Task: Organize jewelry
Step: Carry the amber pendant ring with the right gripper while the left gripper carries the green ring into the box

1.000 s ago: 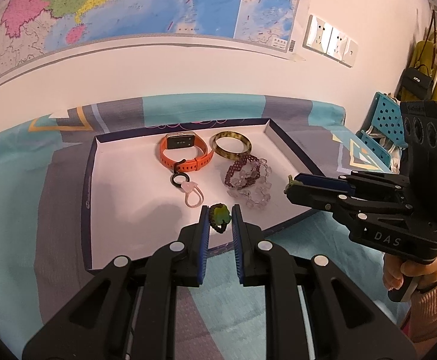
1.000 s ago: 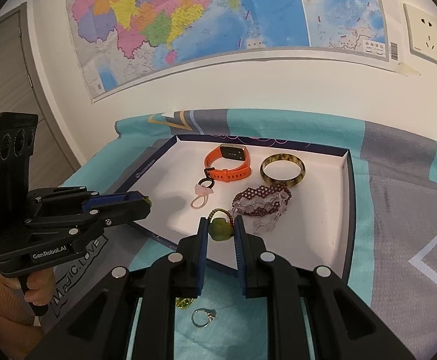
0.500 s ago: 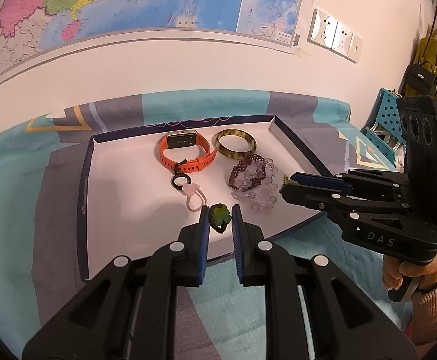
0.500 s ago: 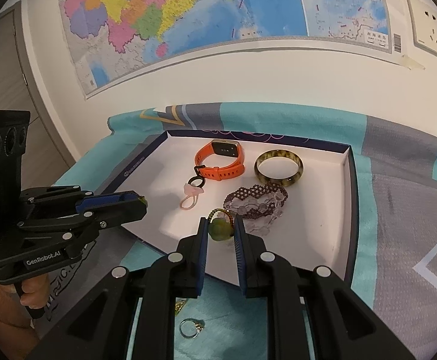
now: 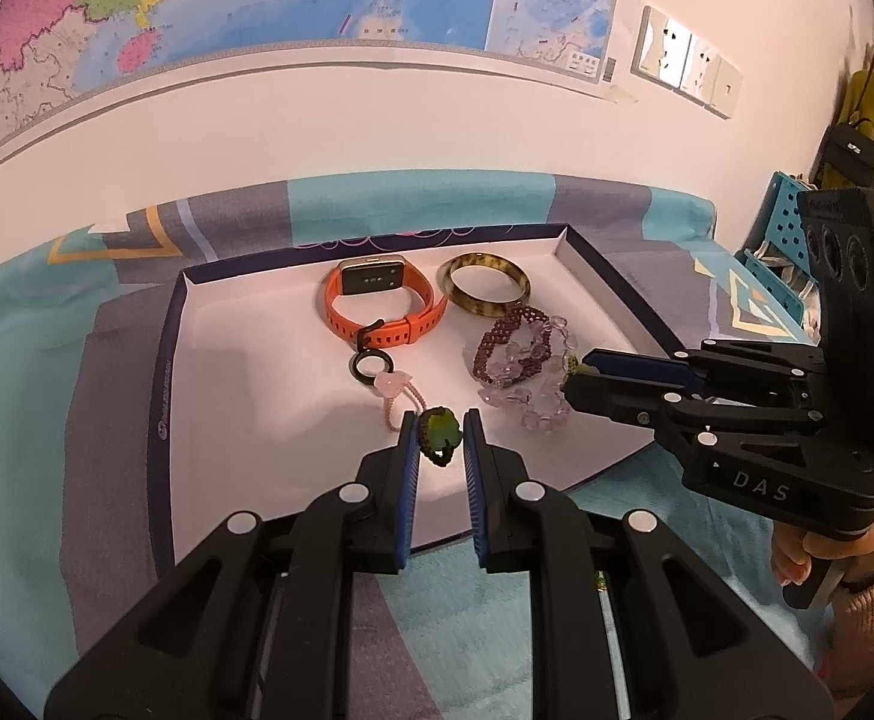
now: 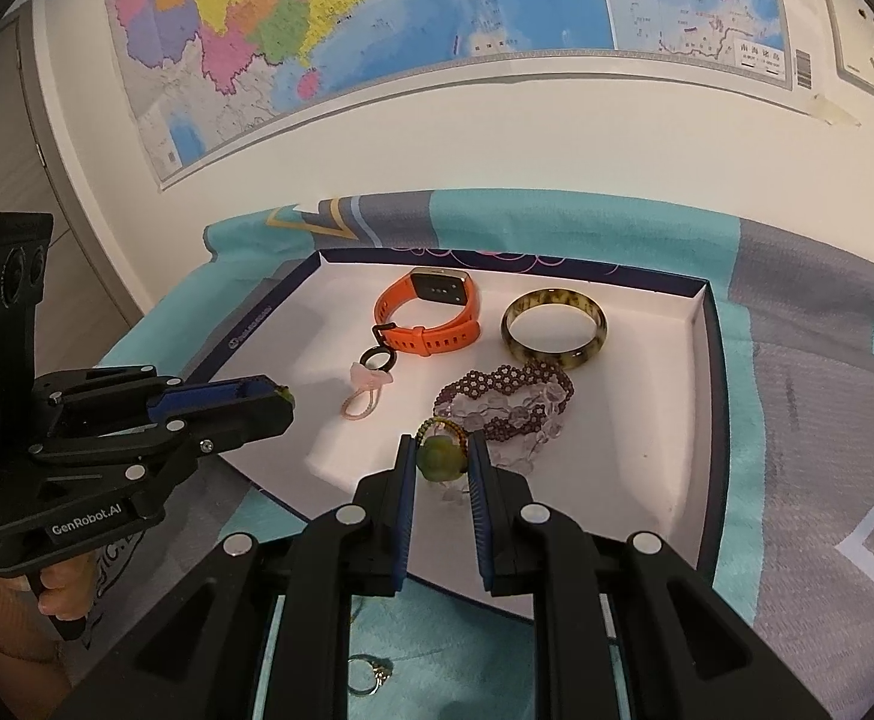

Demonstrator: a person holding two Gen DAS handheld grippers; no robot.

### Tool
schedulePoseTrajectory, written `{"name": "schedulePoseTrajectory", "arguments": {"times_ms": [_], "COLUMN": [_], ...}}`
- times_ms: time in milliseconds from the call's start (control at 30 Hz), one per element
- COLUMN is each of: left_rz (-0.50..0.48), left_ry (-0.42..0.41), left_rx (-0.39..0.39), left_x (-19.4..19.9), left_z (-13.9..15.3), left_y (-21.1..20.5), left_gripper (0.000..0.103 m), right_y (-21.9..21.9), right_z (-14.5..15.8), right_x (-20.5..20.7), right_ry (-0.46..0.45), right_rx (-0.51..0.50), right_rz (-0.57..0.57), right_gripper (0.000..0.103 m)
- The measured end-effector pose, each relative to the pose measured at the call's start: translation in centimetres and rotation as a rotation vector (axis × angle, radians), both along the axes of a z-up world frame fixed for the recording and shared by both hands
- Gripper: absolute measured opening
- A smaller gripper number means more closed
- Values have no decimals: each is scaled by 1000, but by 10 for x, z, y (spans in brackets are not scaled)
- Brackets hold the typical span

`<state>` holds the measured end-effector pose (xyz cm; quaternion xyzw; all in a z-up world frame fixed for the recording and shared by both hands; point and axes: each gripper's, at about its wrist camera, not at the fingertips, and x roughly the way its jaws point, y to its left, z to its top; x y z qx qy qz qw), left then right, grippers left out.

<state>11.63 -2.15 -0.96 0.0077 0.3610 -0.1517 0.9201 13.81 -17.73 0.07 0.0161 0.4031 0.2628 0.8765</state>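
**A:** What does the jewelry look like, and where is it?

**B:** Most of it lies in a shallow white tray (image 5: pixel 239 396) with dark blue walls, set on a teal and grey cloth (image 5: pixel 35 420). At the far side sit an orange watch (image 5: pixel 380 315) and, to its right, a mottled brown bangle (image 5: pixel 484 292). Nearer are a purple bead bracelet (image 5: pixel 511 348) tangled with a clear bead bracelet (image 5: pixel 532 402), and left of them a black ring on a pink cord (image 5: pixel 386 381).

**A:** And the grippers?

**B:** The left gripper (image 5: pixel 441 438) has its blue pads narrowed onto a green pendant (image 5: pixel 438 433) with a dark braided cord, held over the near part of the tray. The right gripper (image 6: pixel 441 461) is likewise clamped on a green bead charm (image 6: pixel 439 459) with a small loop of multicoloured beads above it, just in front of the bead bracelets (image 6: pixel 505 405). Both jaws are only slightly apart, the gap filled by the green pieces.

**A:** Does one view show something the other misses?

**B:** The right wrist view shows a small gold ring (image 6: pixel 371 673) lying on the cloth outside the tray's near edge, below the gripper; the left view hides it. The right view also shows the left gripper (image 6: pixel 284 402) from the side, with a bit of green at its tips. The left view shows the right gripper (image 5: pixel 574 378) side-on, close to the clear beads, plus wall sockets (image 5: pixel 685 69) and bags (image 5: pixel 856 147) hanging at far right.
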Motion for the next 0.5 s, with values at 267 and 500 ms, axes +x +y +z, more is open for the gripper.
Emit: {"name": "schedulePoseTrajectory", "arguments": {"times_ms": [267,500], "left_rz": [7,10], "left_ry": [9,17], "left_rx": [7,15], "left_x": [4,8], "left_z": [-4,-6], "left_y": [-1,-2], "left_gripper": [15,15], "right_y": [1,2], "right_z": [-2,-5], "right_x": [3,7], "right_ry": [4,13], "right_rx": [-6,-16], "right_rz": [-1,-6], "right_gripper": [16,16]}}
